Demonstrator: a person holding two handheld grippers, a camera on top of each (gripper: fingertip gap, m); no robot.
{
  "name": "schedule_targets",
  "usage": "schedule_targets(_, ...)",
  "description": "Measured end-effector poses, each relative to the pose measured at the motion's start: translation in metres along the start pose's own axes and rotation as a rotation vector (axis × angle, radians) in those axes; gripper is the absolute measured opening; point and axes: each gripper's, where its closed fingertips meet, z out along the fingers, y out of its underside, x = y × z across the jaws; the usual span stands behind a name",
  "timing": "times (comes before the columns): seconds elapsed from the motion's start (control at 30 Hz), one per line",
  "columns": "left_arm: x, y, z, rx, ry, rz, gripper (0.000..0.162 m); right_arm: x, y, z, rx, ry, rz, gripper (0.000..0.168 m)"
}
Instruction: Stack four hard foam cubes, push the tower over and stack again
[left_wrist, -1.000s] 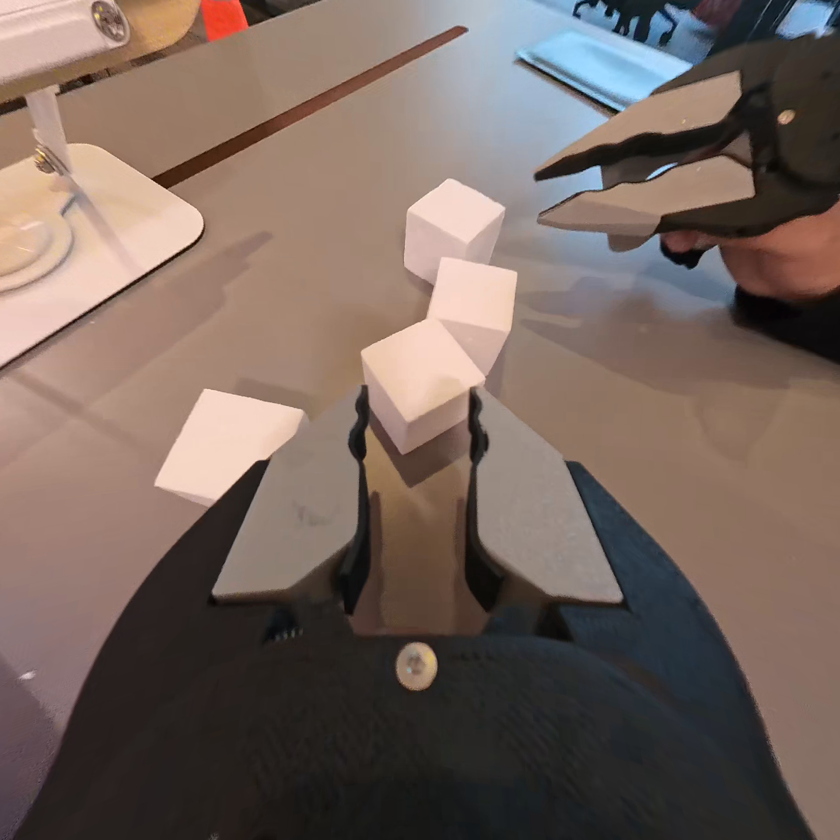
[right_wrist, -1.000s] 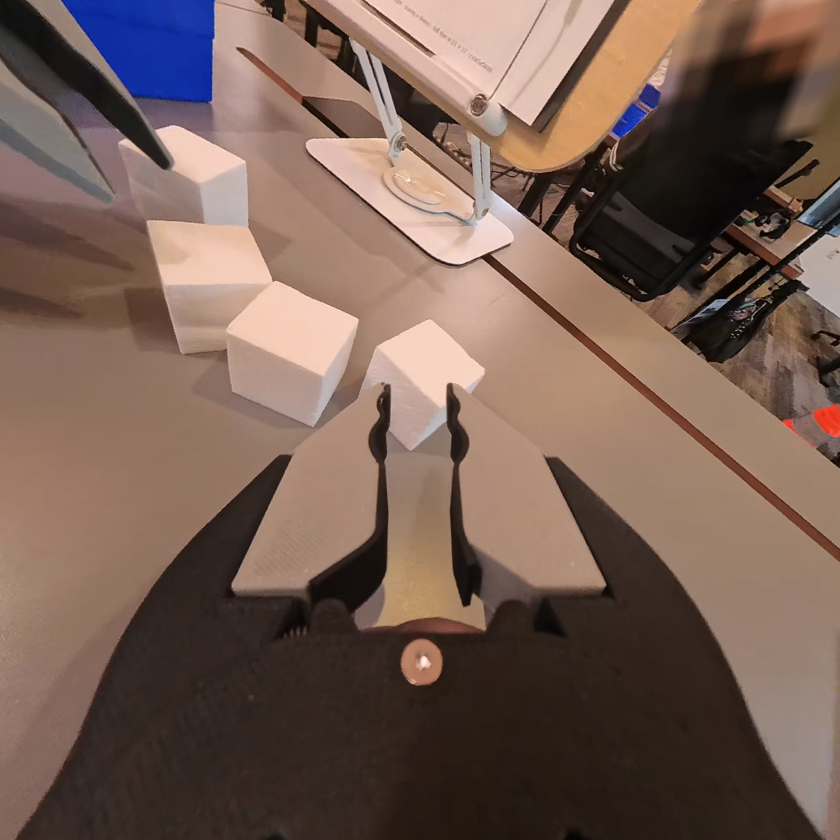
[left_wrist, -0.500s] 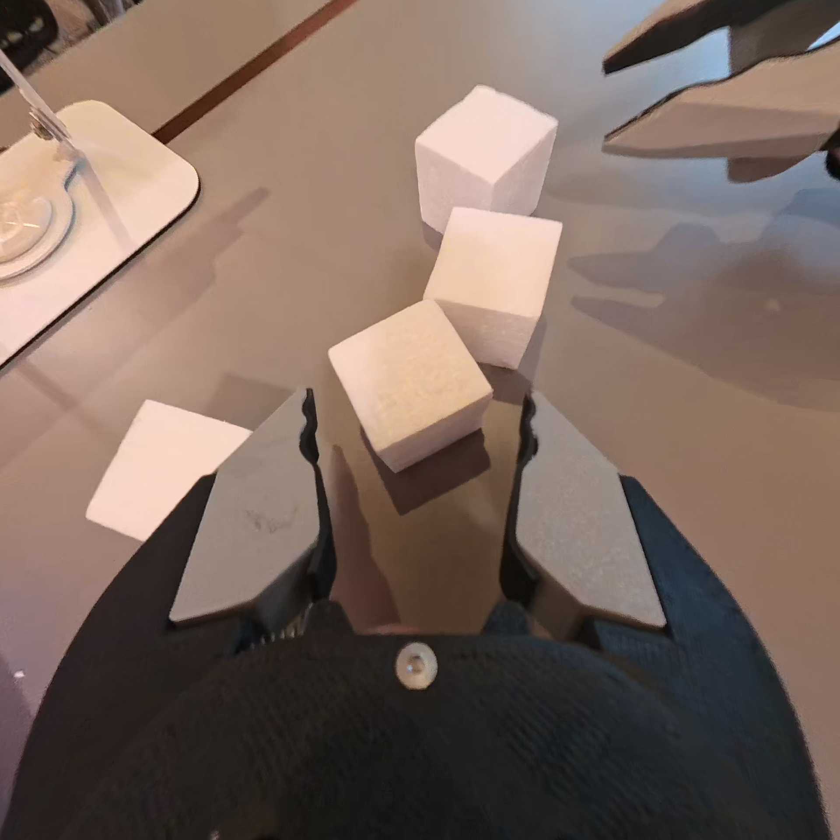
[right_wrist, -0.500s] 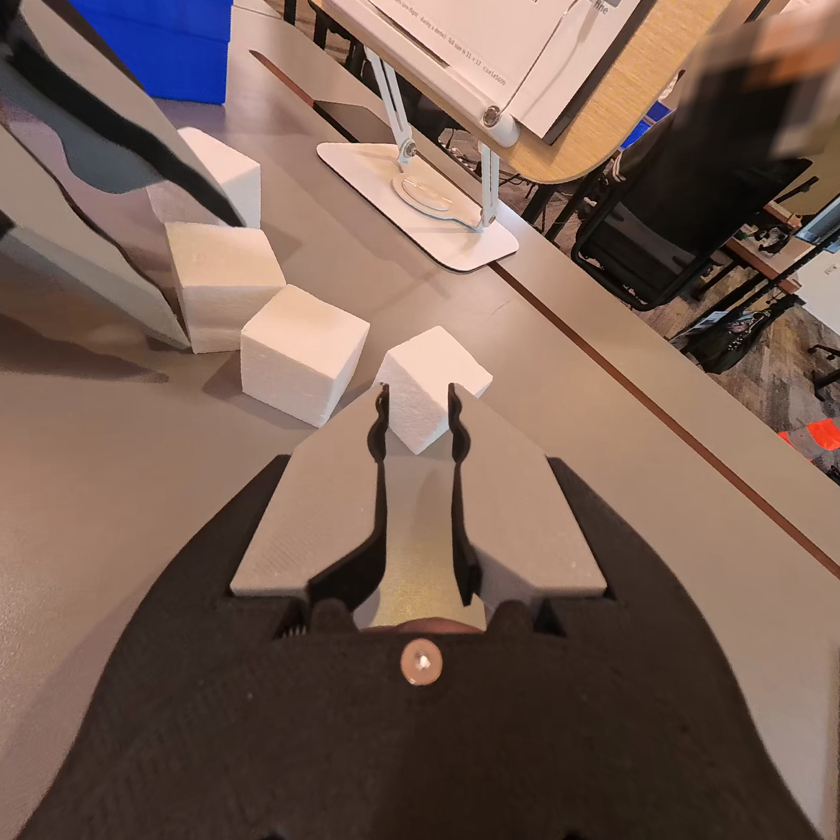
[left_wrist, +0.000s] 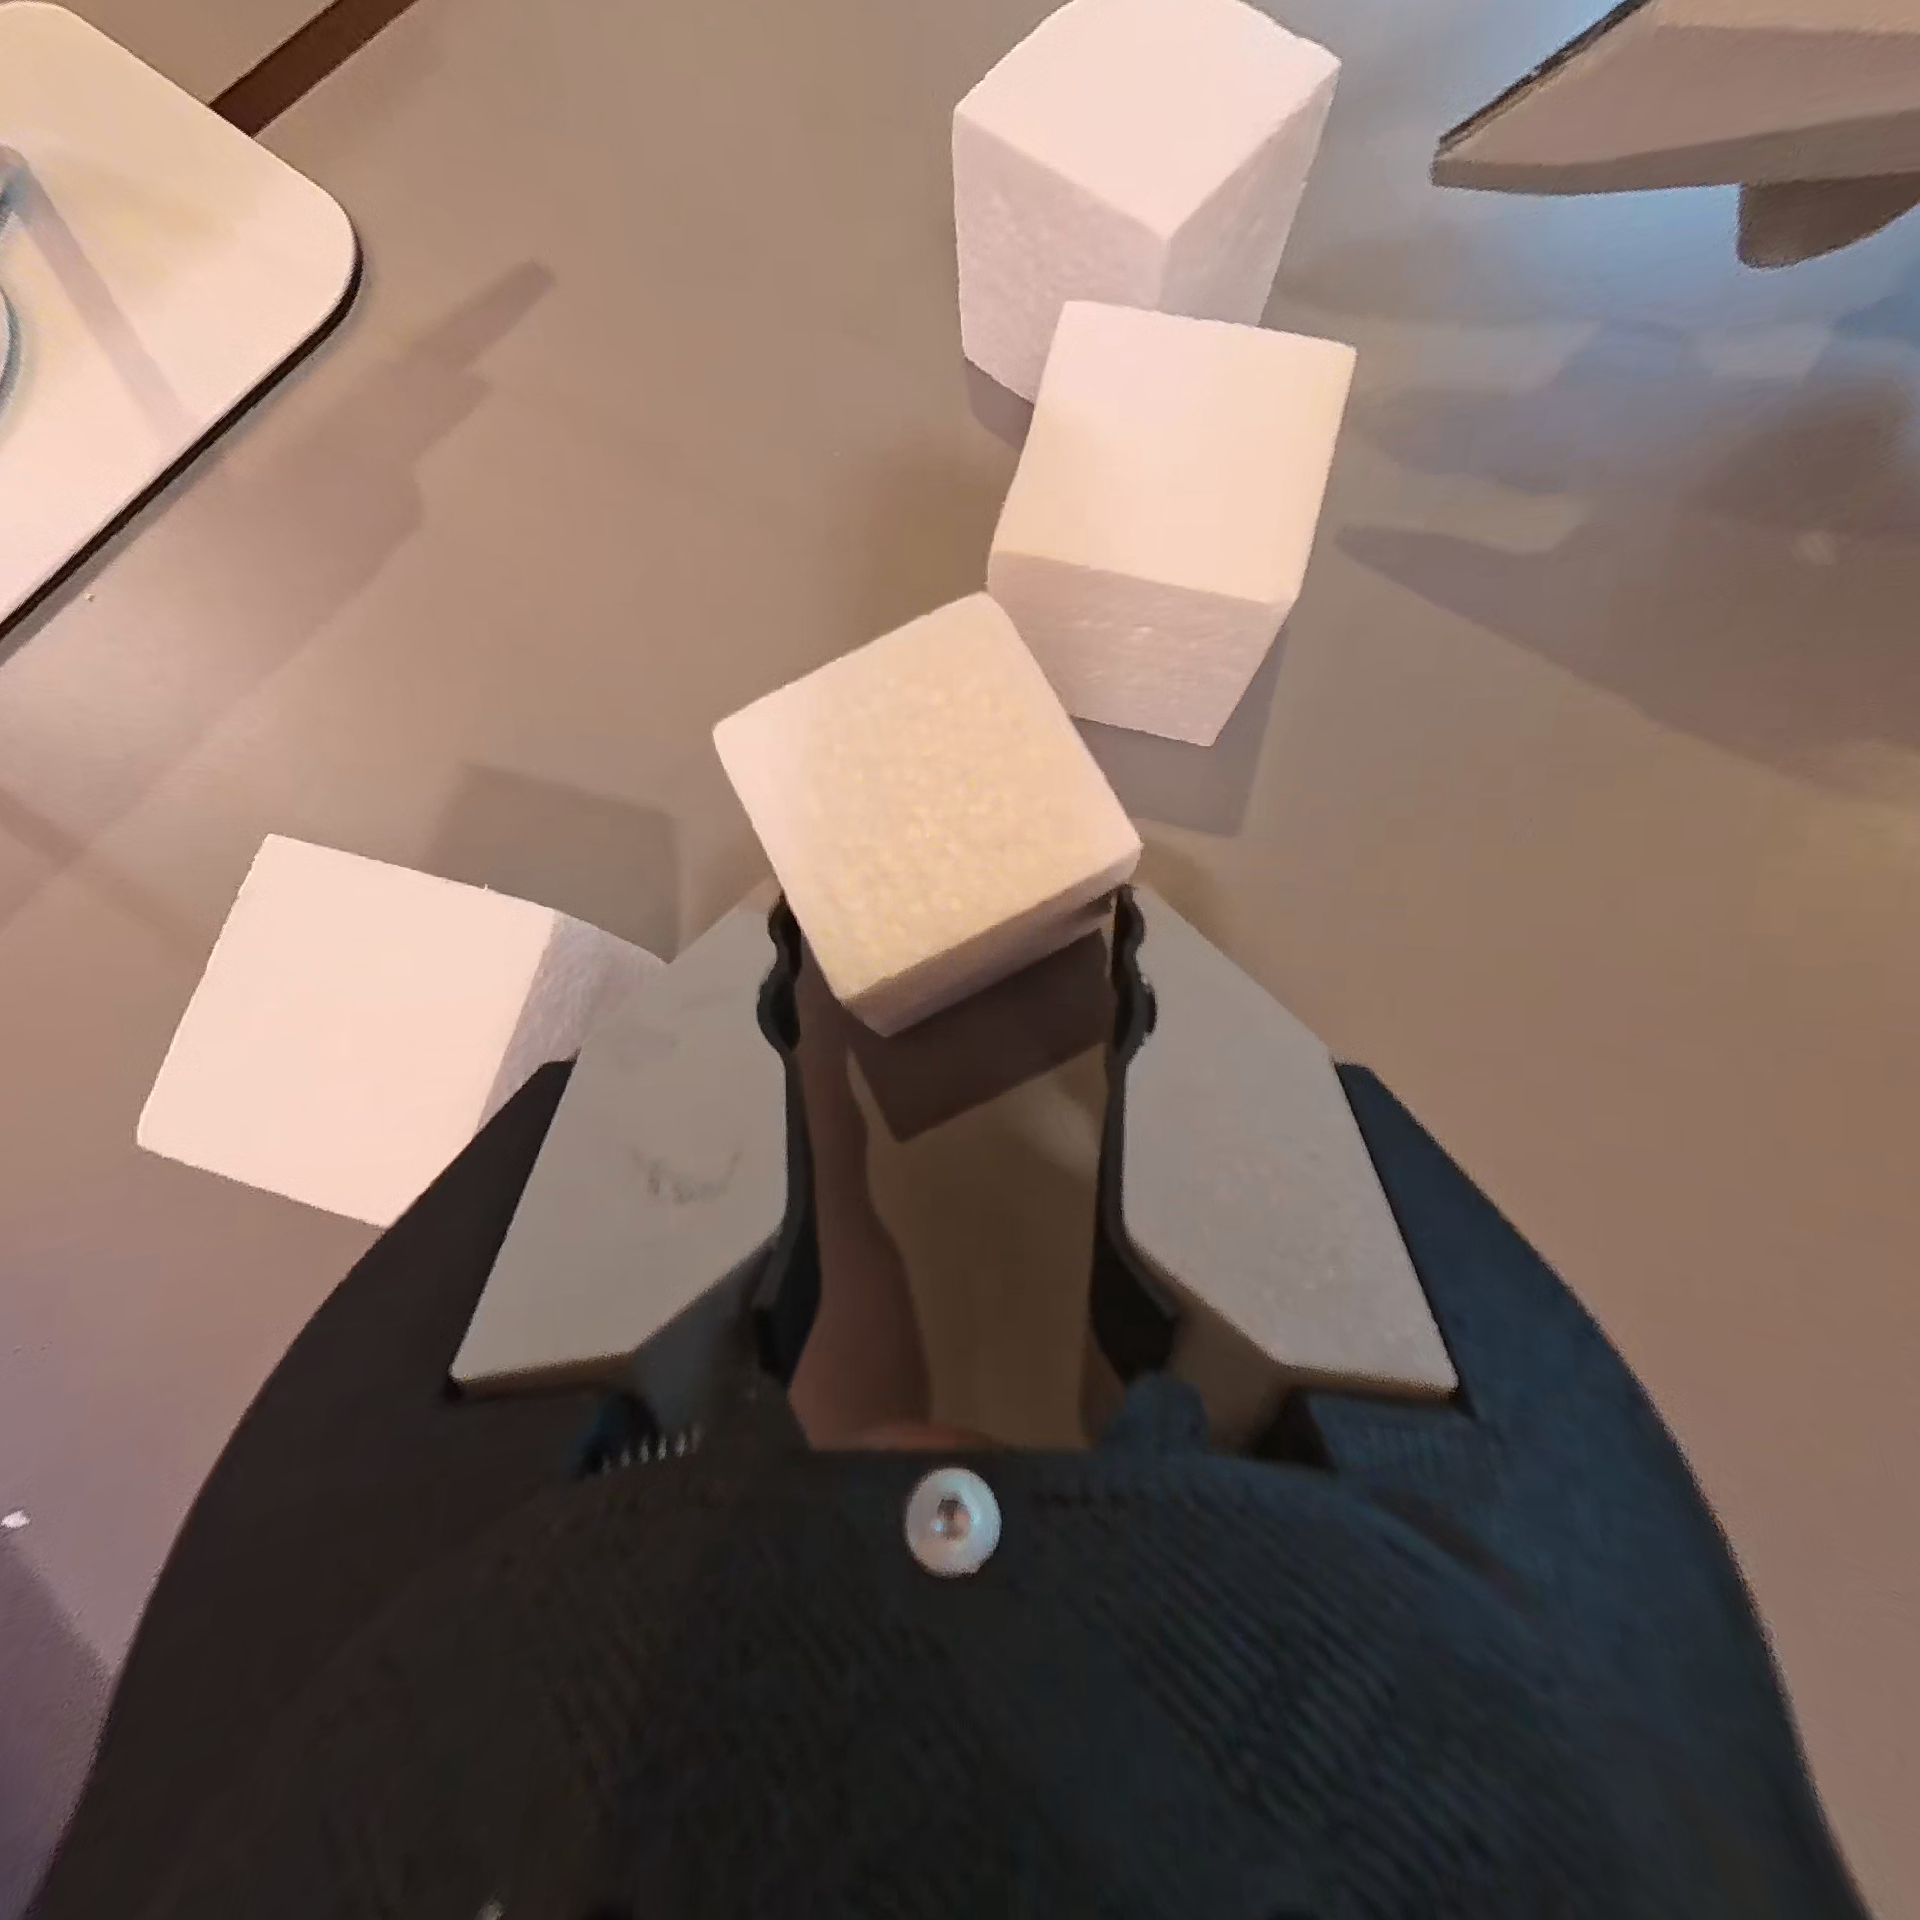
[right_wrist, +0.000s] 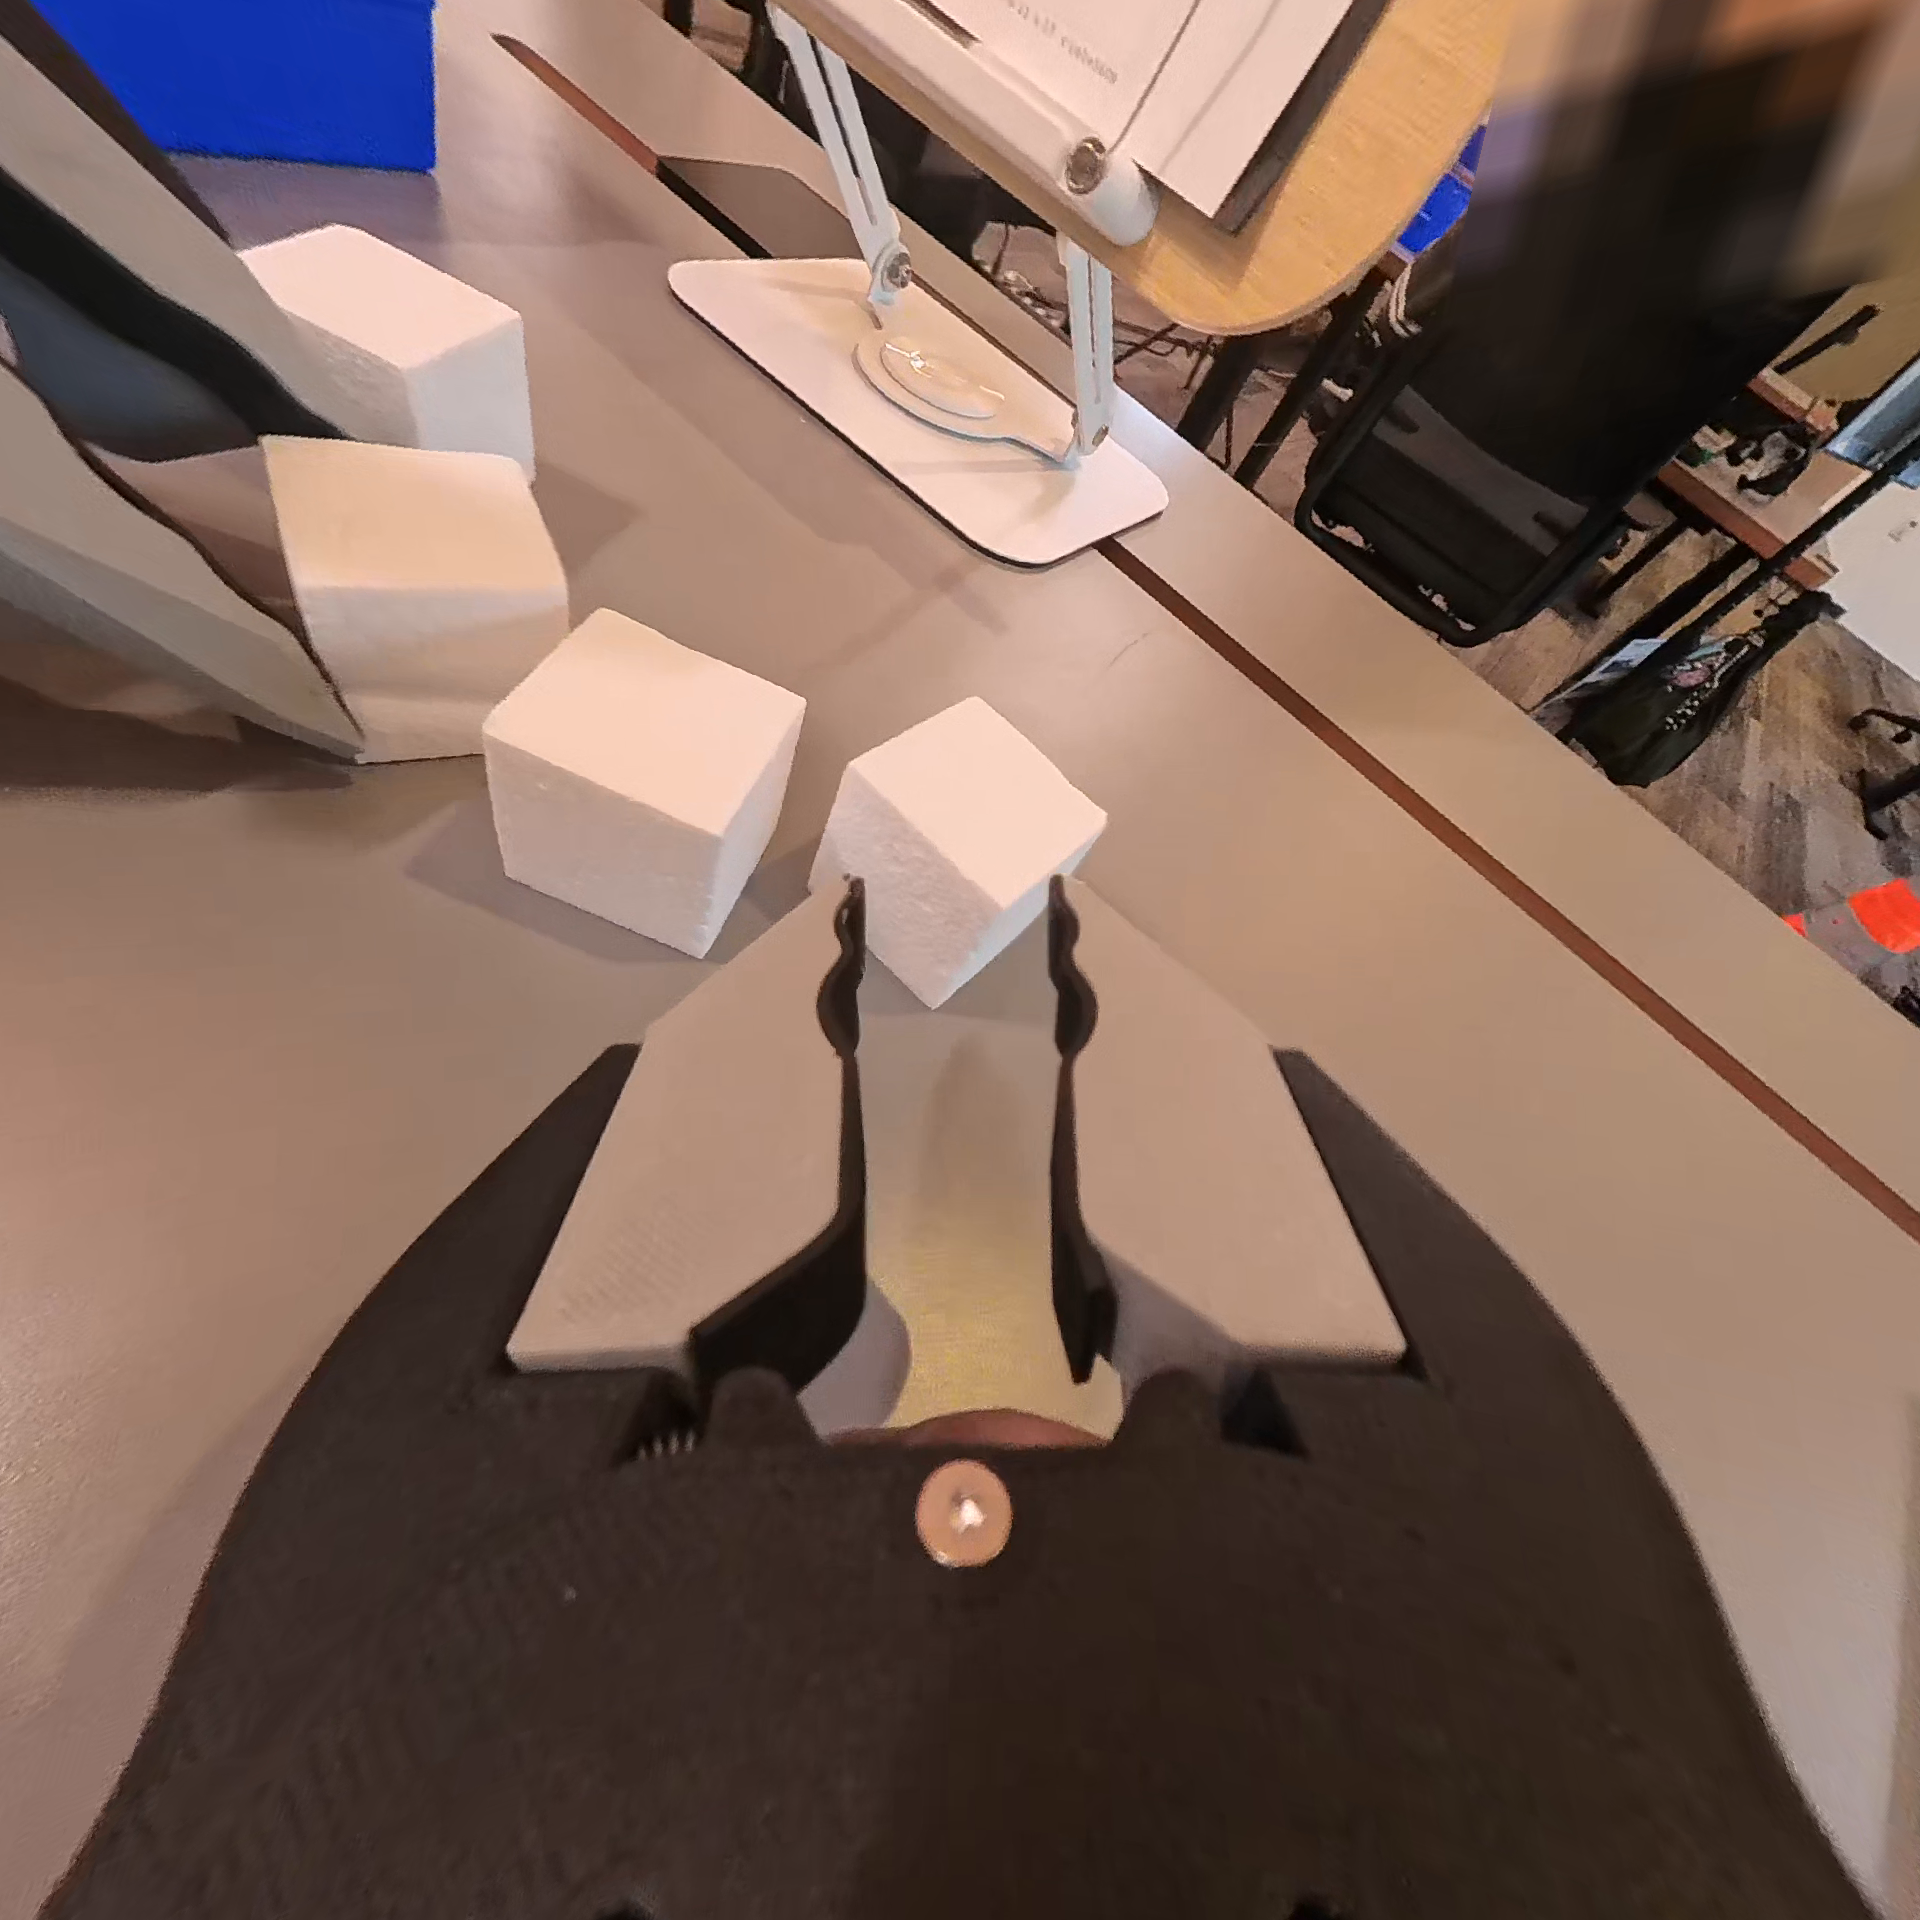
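Left claw (left_wrist: 951, 925) hiding cube (left_wrist: 920, 805) sides

Soft, even indoor light fills both views. The glossy grey table (left_wrist: 623, 436) reflects pale sheen, and each white foam cube (left_wrist: 920, 810) casts a dark, fairly crisp shadow toward the camera. Wide-angle distortion bends the edges. The left gripper (right_wrist: 156, 540) shows motion blur in the right wrist view; the background there is soft.

Both grippers (left_wrist: 951, 935) (right_wrist: 951, 925) seemingly part-open.
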Motion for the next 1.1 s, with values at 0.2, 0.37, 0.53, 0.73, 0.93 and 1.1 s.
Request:
schedule_targets(0.2,0.011,0.01,-0.007,-0.056,0.061,0.145,0.058,0.001,0.001,0.001,-0.005,-0.004,0.014,0.038)
schedule_targets(0.37,0.029,0.017,-0.015,-0.062,0.192,0.207,0.057,-0.002,0.001,0.001,-0.008,-0.008,-0.012,0.038)
schedule_targets(0.53,0.063,0.019,-0.021,-0.027,0.346,0.315,0.057,-0.002,-0.002,0.0,0.001,-0.008,-0.016,0.038)
schedule_targets(0.73,0.102,0.018,-0.017,-0.006,0.457,0.421,0.06,-0.003,-0.002,-0.001,0.004,-0.011,-0.016,0.038)
schedule_targets(0.93,0.091,0.007,-0.024,0.043,0.446,0.344,0.065,-0.003,-0.003,-0.001,0.005,-0.013,-0.017,0.038)
schedule_targets(1.1,0.079,0.008,-0.022,0.028,0.393,0.326,0.065,-0.005,-0.002,0.0,0.001,-0.016,-0.021,0.038)
